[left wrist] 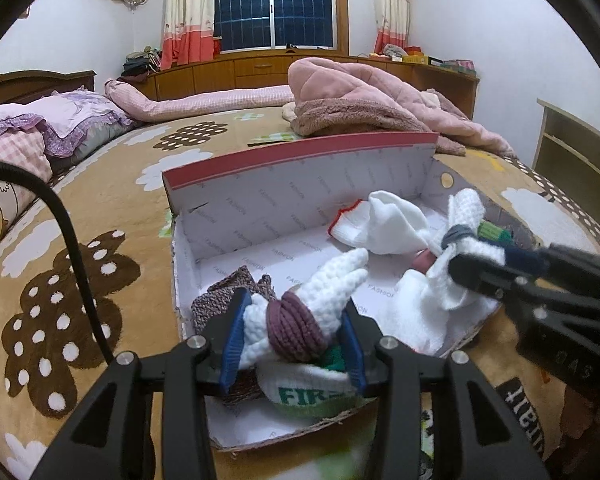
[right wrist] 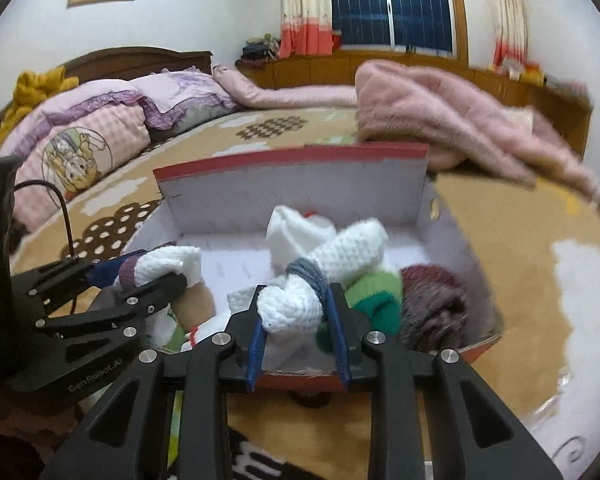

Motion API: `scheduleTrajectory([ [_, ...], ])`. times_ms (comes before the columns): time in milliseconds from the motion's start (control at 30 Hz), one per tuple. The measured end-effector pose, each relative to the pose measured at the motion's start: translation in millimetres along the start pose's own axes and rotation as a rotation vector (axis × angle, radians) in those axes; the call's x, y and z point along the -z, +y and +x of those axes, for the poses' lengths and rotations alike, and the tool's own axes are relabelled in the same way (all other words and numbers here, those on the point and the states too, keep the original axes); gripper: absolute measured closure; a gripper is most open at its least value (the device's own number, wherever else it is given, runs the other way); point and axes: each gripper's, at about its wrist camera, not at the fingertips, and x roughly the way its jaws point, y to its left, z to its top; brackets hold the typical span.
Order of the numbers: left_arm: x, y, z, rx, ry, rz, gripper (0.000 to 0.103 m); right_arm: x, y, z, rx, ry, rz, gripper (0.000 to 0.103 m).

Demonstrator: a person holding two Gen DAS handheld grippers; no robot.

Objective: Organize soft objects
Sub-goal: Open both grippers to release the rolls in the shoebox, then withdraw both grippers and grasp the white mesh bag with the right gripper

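An open cardboard box (left wrist: 300,152) with a red rim and white lining lies on the bed; it also shows in the right wrist view (right wrist: 292,162). My left gripper (left wrist: 292,344) is shut on a white knitted bundle with a maroon band (left wrist: 296,320), held over the box's near left. My right gripper (right wrist: 298,324) is shut on a white knitted bundle with a grey band (right wrist: 328,268) over the box's right part; it shows in the left wrist view too (left wrist: 466,256). White socks (left wrist: 380,224), a green sock (right wrist: 374,300) and a maroon knit (right wrist: 436,304) lie in the box.
The box sits on a tan blanket with brown dotted patches (left wrist: 60,312). A pink fleece robe (left wrist: 360,100) lies behind the box. Pillows (left wrist: 60,128) are piled at the left by the headboard. A black cable (left wrist: 72,248) hangs at the left. A wooden shelf (left wrist: 572,148) stands at right.
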Motion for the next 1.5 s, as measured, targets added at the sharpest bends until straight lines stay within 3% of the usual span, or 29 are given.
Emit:
scheduleTrajectory([
  [100,0,-1,1,0.0,0.0,-0.001,0.058,3,-3,9,-0.036,0.03,0.028,0.074],
  [300,-3,-2,5,0.0,-0.011,0.008,0.045,5,8,9,-0.002,0.027,-0.026,0.069],
  [400,-2,-3,6,-0.009,-0.05,0.025,0.044,7,13,8,0.017,0.021,-0.064,0.066],
  [467,-3,-7,6,-0.023,-0.071,0.055,0.042,6,12,5,-0.005,0.022,-0.051,0.063],
  [533,-7,-8,2,-0.022,-0.086,0.075,0.034,2,8,-2,-0.049,0.007,-0.013,0.055],
  [600,-12,-6,-5,-0.006,-0.107,0.056,0.026,-3,7,-16,-0.074,-0.046,0.005,0.047],
  [733,-23,3,-24,0.044,-0.151,0.016,0.022,-11,7,-40,-0.094,-0.118,-0.022,0.033],
  [867,-30,11,-37,0.131,-0.064,0.015,0.022,-12,0,-56,0.092,-0.197,-0.086,0.024],
  [1033,-19,31,-50,0.048,-0.019,-0.037,0.023,-13,-30,-54,0.243,-0.189,-0.031,0.023],
  [1067,-17,35,-50,0.03,-0.004,-0.059,0.023,-14,-40,-50,0.254,-0.166,0.005,0.024],
  [1100,-14,41,-50,0.011,0.007,-0.084,0.024,-13,-48,-46,0.258,-0.14,0.039,0.035],
  [1133,-11,46,-49,-0.026,0.02,-0.105,0.024,-12,-57,-38,0.259,-0.099,0.085,0.055],
  [1200,-5,52,-44,-0.088,0.047,-0.125,0.038,-11,-70,-22,0.267,-0.028,0.138,0.075],
  [1233,-2,56,-38,-0.069,0.073,-0.142,0.044,-9,-76,-14,0.253,0.009,0.164,0.083],
  [1300,2,57,-29,-0.037,0.115,-0.154,0.061,-2,-81,-5,0.24,0.05,0.175,0.086],
  [1367,6,55,-17,-0.036,0.159,-0.134,0.069,-2,-77,-5,0.236,0.061,0.141,0.087],
  [1500,9,48,-3,0.023,0.147,-0.122,0.073,4,-67,-18,0.247,0.101,0.073,0.092],
])
